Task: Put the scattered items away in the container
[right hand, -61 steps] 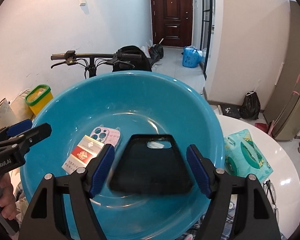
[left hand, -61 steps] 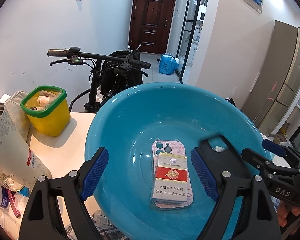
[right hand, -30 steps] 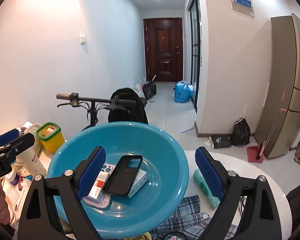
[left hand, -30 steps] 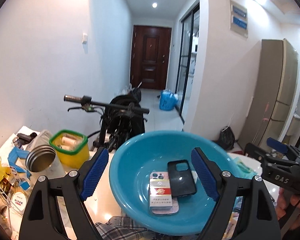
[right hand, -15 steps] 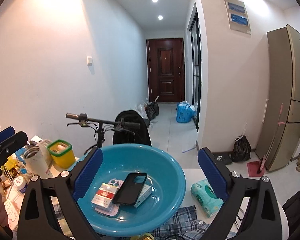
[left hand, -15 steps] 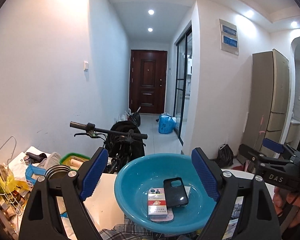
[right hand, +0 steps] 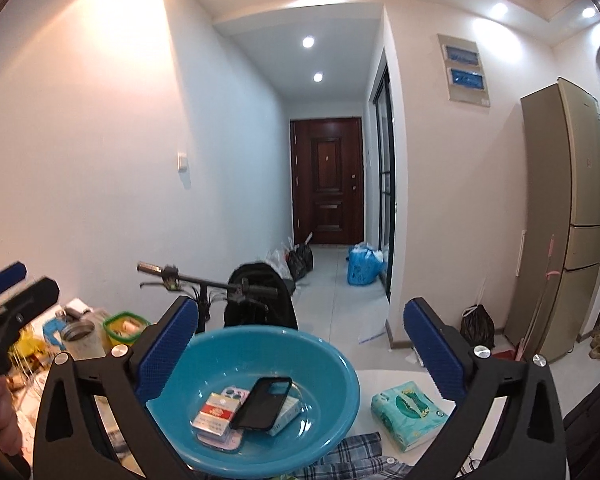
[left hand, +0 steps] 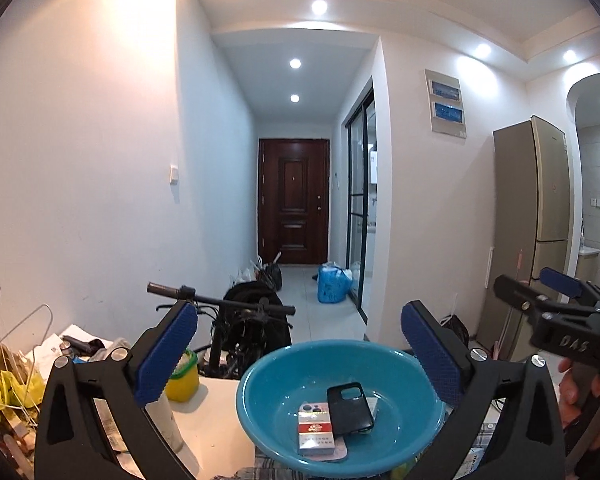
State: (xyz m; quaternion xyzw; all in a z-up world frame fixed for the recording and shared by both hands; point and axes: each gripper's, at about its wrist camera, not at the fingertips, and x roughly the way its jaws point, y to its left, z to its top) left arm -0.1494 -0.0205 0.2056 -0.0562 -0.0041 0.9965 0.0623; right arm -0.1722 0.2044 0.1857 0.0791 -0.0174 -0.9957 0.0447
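A teal basin (left hand: pixel 260 372) (right hand: pixel 340 356) stands on the white table, low in both views. In it lie a black phone case (left hand: pixel 348 408) (right hand: pixel 262 402), a red-and-white cigarette pack (left hand: pixel 315 430) (right hand: pixel 216 410), a pink phone case (right hand: pixel 236 393) under the pack, and a small white box (right hand: pixel 286 408). My left gripper (left hand: pixel 298 354) hangs back from the basin and above it, its jaws opening with nothing between them. My right gripper (right hand: pixel 300 344) hangs likewise, jaws opening and empty.
A green tissue pack (right hand: pixel 408 408) lies right of the basin, and a checked cloth (right hand: pixel 360 448) in front of it. A yellow tub (left hand: pixel 182 380), a metal cup (right hand: pixel 76 330) and loose clutter (left hand: pixel 12 384) crowd the left. Bike handlebars (left hand: pixel 220 300) stand behind the table.
Both grippers drew back and up from the basin, which now looks smaller and lower. The black phone case left the right fingers and lies in the basin. Both jaws widened.
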